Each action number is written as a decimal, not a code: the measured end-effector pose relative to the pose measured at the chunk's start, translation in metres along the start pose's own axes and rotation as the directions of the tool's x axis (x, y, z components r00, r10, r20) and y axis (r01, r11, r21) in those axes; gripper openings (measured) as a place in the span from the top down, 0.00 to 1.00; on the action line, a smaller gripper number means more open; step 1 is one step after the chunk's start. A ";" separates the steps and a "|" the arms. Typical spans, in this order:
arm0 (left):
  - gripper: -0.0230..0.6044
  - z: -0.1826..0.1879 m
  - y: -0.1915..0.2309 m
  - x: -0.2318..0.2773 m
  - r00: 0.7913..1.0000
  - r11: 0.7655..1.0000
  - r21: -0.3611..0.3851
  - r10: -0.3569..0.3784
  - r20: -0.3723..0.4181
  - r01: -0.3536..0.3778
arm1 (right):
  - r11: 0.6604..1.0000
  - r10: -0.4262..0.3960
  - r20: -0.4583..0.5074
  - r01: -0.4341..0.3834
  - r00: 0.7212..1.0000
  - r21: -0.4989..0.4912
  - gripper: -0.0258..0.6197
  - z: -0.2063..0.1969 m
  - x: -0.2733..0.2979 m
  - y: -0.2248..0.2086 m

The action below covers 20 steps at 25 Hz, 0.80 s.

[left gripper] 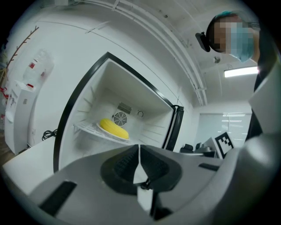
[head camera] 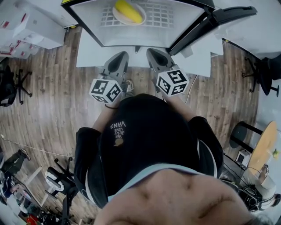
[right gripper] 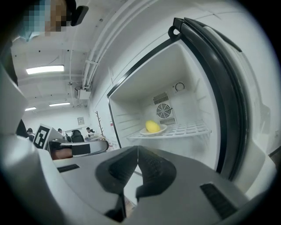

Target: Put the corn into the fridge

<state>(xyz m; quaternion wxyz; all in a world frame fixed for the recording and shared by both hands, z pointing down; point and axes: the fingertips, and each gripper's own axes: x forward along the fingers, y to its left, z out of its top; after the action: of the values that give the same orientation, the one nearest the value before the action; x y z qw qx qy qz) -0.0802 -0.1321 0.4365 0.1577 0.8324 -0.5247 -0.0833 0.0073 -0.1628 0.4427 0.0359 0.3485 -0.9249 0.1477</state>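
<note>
At the top of the head view, the corn (head camera: 128,11) is lying on a white plate (right gripper: 160,130) on the wire shelf (head camera: 169,15) of the open fridge (head camera: 88,19), while the left tool (head camera: 120,60) and right tool (head camera: 155,59), both closed and empty, are pointing at it side by side.

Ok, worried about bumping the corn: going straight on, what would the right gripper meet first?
Likely the shelf front edge, short of the corn: the right gripper points into the open fridge about at shelf height; depth unclear.
</note>
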 end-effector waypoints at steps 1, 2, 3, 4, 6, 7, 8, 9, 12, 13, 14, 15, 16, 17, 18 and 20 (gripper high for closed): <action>0.92 -0.001 -0.002 -0.002 1.000 1.000 0.006 0.003 0.000 -0.003 | 1.000 0.002 -0.002 -0.002 1.000 0.000 0.94 -0.001 -0.002 0.000; 0.92 -0.002 -0.004 -0.004 1.000 1.000 0.015 0.005 0.000 -0.005 | 1.000 0.003 -0.005 -0.003 1.000 0.000 0.94 -0.002 -0.005 0.001; 0.92 -0.002 -0.007 -0.006 1.000 1.000 0.024 0.008 0.001 -0.008 | 1.000 0.003 -0.007 -0.003 1.000 0.000 0.94 -0.004 -0.007 0.002; 0.92 -0.002 -0.008 -0.008 1.000 1.000 0.026 0.010 0.004 -0.010 | 1.000 0.004 -0.009 -0.004 1.000 0.000 0.94 -0.005 -0.009 0.003; 0.92 -0.002 -0.010 -0.012 1.000 1.000 0.009 0.014 0.012 -0.014 | 1.000 0.006 -0.011 -0.006 1.000 -0.001 0.94 -0.006 -0.013 0.004; 0.92 -0.003 -0.010 -0.013 1.000 1.000 0.001 0.017 0.014 -0.017 | 1.000 0.007 -0.012 -0.007 1.000 -0.002 0.94 -0.007 -0.015 0.004; 0.92 -0.004 -0.011 -0.014 1.000 1.000 -0.001 0.020 0.014 -0.020 | 1.000 0.007 -0.014 -0.007 1.000 -0.002 0.94 -0.008 -0.017 0.005; 0.92 -0.005 -0.012 -0.016 1.000 1.000 -0.002 0.022 0.013 -0.022 | 1.000 0.008 -0.016 -0.008 1.000 -0.001 0.94 -0.009 -0.018 0.005; 0.92 -0.010 -0.014 -0.019 0.999 0.999 -0.008 0.031 0.008 -0.031 | 1.000 0.012 -0.023 -0.012 1.000 0.003 0.94 -0.014 -0.022 0.006; 0.92 -0.012 -0.015 -0.021 0.999 0.999 -0.008 0.034 0.007 -0.034 | 1.000 0.014 -0.025 -0.014 1.000 0.003 0.94 -0.015 -0.023 0.006; 0.92 -0.013 -0.016 -0.022 0.999 0.999 -0.007 0.037 0.007 -0.037 | 1.000 0.016 -0.027 -0.016 1.000 0.003 0.94 -0.016 -0.024 0.007; 0.92 -0.014 -0.016 -0.023 0.999 0.999 -0.007 0.040 0.007 -0.040 | 1.000 0.018 -0.028 -0.018 0.999 0.003 0.94 -0.017 -0.025 0.007; 0.92 -0.014 -0.017 -0.024 0.999 0.999 -0.008 0.042 0.007 -0.042 | 1.000 0.020 -0.029 -0.020 0.999 0.003 0.94 -0.017 -0.026 0.008; 0.92 -0.015 -0.017 -0.025 0.999 0.999 -0.009 0.044 0.007 -0.044 | 1.000 0.022 -0.030 -0.022 0.999 0.003 0.94 -0.018 -0.027 0.008; 0.92 -0.016 -0.018 -0.026 0.999 0.999 -0.009 0.046 0.006 -0.046 | 1.000 0.024 -0.031 -0.024 0.999 0.003 0.94 -0.018 -0.027 0.009; 0.92 -0.017 -0.018 -0.028 0.999 0.999 -0.010 0.051 0.008 -0.051 | 1.000 0.029 -0.032 -0.029 0.999 0.001 0.94 -0.019 -0.028 0.010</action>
<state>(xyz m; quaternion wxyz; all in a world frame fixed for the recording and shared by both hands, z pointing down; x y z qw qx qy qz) -0.0715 -0.0968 0.4451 0.1618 0.8176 -0.5460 -0.0853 0.0212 -0.1319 0.4534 0.0486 0.3327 -0.9291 0.1542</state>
